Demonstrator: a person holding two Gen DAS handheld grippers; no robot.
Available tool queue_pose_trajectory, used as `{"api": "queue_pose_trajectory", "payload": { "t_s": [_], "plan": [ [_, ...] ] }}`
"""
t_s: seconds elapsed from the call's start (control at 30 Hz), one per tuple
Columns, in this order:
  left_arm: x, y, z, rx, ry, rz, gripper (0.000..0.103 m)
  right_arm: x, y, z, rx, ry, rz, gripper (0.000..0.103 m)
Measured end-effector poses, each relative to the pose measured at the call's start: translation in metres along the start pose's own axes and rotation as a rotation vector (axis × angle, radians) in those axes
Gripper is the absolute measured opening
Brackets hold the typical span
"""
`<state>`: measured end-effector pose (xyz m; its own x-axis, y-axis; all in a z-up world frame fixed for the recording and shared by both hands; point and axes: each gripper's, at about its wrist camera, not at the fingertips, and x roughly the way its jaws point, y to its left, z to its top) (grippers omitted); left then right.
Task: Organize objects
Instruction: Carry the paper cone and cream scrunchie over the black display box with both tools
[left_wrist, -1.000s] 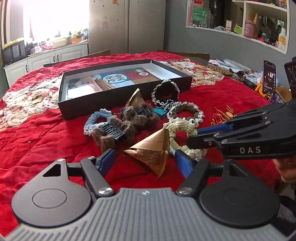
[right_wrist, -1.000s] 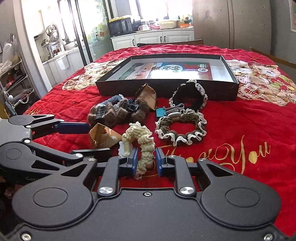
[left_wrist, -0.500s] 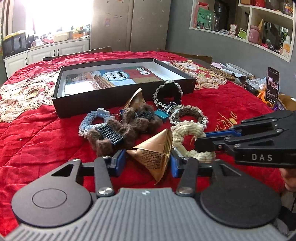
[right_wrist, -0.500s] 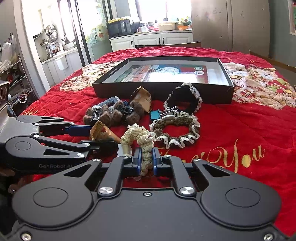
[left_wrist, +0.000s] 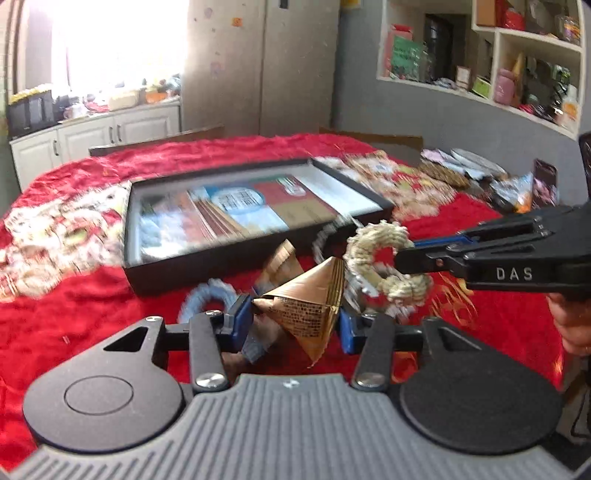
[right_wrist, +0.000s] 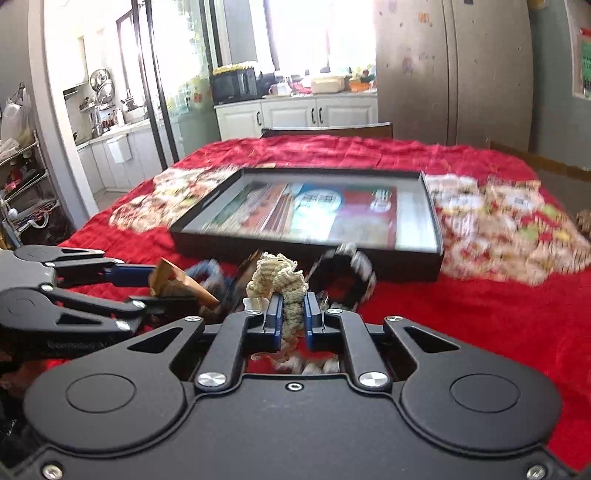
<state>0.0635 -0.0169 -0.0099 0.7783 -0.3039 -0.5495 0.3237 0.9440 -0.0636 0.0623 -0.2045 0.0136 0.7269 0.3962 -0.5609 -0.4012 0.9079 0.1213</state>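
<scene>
Left claw grips the gold paper cone; right claw pinches the cream scrunchie. Motion blur obscures the items beneath and the black tray.

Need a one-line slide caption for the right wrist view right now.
Right gripper shut on cream scrunchie, black tray ahead on red tablecloth.

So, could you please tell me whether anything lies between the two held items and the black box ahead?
Nothing visible blocks the way: the gold cone and cream scrunchie are held above the clutter, and the black box stands open beyond.
</scene>
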Motion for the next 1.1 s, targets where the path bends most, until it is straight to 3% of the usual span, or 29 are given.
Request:
{"api": "queue_pose_trajectory", "payload": {
  "t_s": [0.33, 0.5, 1.1],
  "plan": [
    [0.034, 0.048, 0.061, -0.076, -0.053, 0.122, 0.051, 0.043, -0.029, 0.059, 0.031, -0.051, -0.066, 0.011],
    [0.065, 0.068, 0.083, -0.088, -0.042, 0.184, 0.051, 0.075, -0.041, 0.087, 0.044, -0.057, -0.100, 0.011],
    [0.152, 0.097, 0.118, -0.150, 0.002, 0.239, 0.052, 0.180, -0.080, 0.124, 0.109, 0.024, -0.147, 0.011]
  ]
}}
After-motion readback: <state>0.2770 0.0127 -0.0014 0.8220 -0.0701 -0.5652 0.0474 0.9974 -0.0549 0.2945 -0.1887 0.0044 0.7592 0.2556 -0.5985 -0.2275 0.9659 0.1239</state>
